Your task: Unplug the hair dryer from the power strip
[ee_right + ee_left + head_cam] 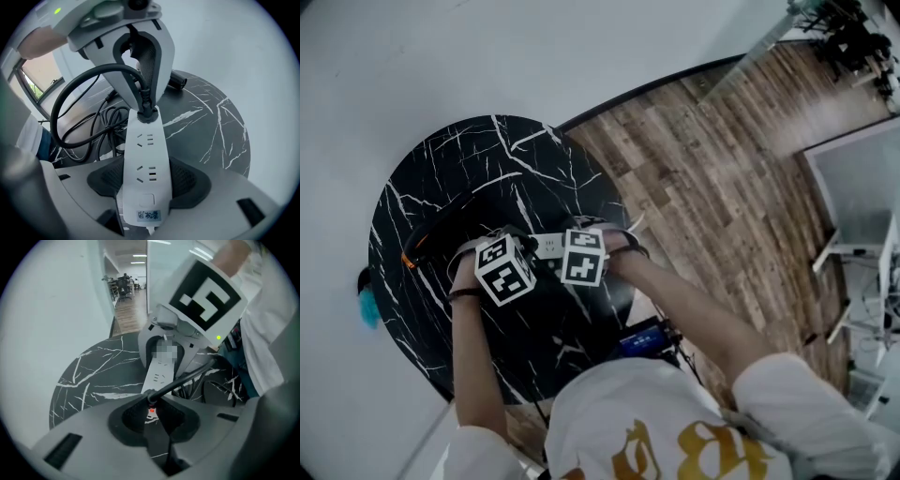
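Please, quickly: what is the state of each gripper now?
Left gripper: closed on the hair dryer plug.
Right gripper: closed on the power strip.

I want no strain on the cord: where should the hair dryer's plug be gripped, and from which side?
Its black body, from above, as the left gripper has it: the plug stands upright in the power strip's far end and its cord bends off sideways, leaving the flanks free.

Pointing down, left tongs [151, 412] and right tongs [145, 185] seem clamped.
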### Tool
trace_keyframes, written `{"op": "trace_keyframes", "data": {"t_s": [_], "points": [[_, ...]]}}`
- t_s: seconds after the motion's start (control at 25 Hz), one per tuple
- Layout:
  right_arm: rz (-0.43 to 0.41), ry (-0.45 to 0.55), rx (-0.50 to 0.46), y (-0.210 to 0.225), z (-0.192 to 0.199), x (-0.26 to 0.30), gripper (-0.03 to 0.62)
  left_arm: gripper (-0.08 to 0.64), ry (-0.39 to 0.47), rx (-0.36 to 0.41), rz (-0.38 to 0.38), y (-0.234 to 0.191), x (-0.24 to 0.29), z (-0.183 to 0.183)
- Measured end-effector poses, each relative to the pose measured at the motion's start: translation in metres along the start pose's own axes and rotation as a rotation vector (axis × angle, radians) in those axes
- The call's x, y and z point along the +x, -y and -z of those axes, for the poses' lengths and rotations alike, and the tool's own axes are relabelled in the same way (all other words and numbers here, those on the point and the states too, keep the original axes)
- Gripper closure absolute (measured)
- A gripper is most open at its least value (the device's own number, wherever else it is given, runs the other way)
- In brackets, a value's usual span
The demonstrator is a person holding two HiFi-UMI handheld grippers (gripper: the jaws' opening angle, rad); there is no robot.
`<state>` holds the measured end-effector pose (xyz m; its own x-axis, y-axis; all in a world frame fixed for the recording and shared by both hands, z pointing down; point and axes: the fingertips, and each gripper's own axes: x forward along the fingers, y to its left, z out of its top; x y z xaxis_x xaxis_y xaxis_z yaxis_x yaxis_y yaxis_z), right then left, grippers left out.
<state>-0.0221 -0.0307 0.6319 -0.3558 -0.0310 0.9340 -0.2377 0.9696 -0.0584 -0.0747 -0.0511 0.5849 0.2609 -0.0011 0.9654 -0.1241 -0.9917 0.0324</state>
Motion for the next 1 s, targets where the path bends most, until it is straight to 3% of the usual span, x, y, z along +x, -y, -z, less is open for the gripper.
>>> {"op": "trace_keyframes", "data": {"t_s": [0.12,0.32,0.48,0.56,0.76,0.92,1.0], "points": [[-0.002,-0.005,-0.003,-0.0009,-0.0001,-0.0001,0.325,0.512,0.010,-0.011,-0.007,0.0011,0.0010,0.0021],[-0.001,0.001,-0.014,-0.0020,0.0019,0.0000,0.325,0.509,0.103,-0.127,0.142,-0.0042,-0.0003,-0.0021],[-0.002,0.001,0.001,0.0002,-0.0005,-0.0003,0.325,0.512,0.015,0.002,-0.005,-0.0017,-0.0013,-0.0007],[-0.003,0.000,-0.005,-0.0015,-0.0009,-0.0001,0.325,0.512,0.001,0.009,-0.019,0.0010,0.0001,0.0020],[0.003,0.005,-0.004,-0.0013,0.0023,-0.0008,0.325,0.509,0.089,-0.112,0.147,-0.0054,0.0007,-0.0019],[0.002,-0.002,0.005,-0.0004,0.0006,-0.0004,0.325,0.512,0.007,0.007,-0.002,-0.0008,-0.0009,0.0002],[0.001,-0.002,-0.007,-0.0014,-0.0005,-0.0003,0.325,0.514,0.006,-0.011,-0.004,0.0002,-0.0001,0.0022]]}}
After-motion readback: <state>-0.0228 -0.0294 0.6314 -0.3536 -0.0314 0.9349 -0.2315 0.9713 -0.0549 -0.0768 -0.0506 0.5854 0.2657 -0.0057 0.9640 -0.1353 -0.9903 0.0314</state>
